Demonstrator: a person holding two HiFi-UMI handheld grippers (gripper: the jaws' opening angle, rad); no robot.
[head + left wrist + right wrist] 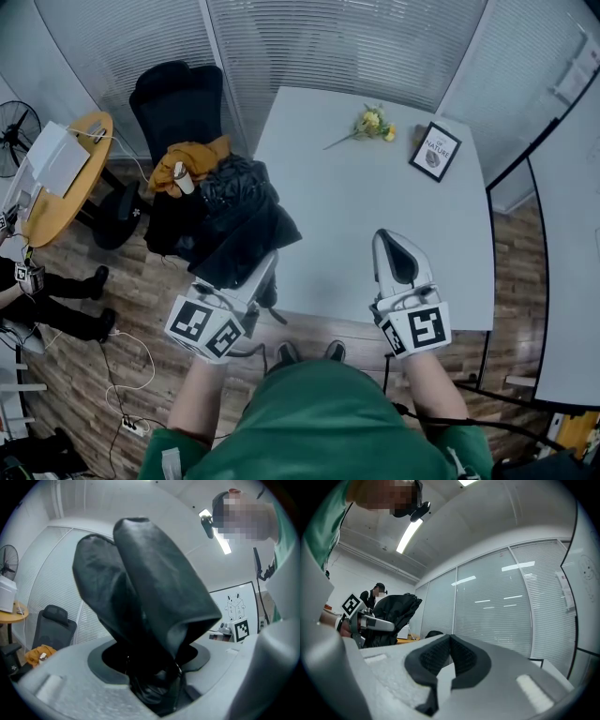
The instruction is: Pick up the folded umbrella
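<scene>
The folded umbrella [239, 220] is a bulky black fabric bundle at the left edge of the white table [356, 206]. My left gripper [267, 272] is shut on its lower end, and the bundle hides the fingertips. In the left gripper view the umbrella [150, 597] rises up and fills the middle, with the left gripper [152, 688] clamping its dark folds. My right gripper [386, 239] is shut and empty above the table's near edge. In the right gripper view the right gripper [450, 653] has its pads together, and the umbrella [393, 611] shows at the left.
Yellow flowers [373, 122] and a small framed picture [435, 150] lie at the table's far end. A black chair [178, 103] with an orange cloth stands left of it. Further left are a round wooden table [66, 187], a fan [17, 127] and floor cables.
</scene>
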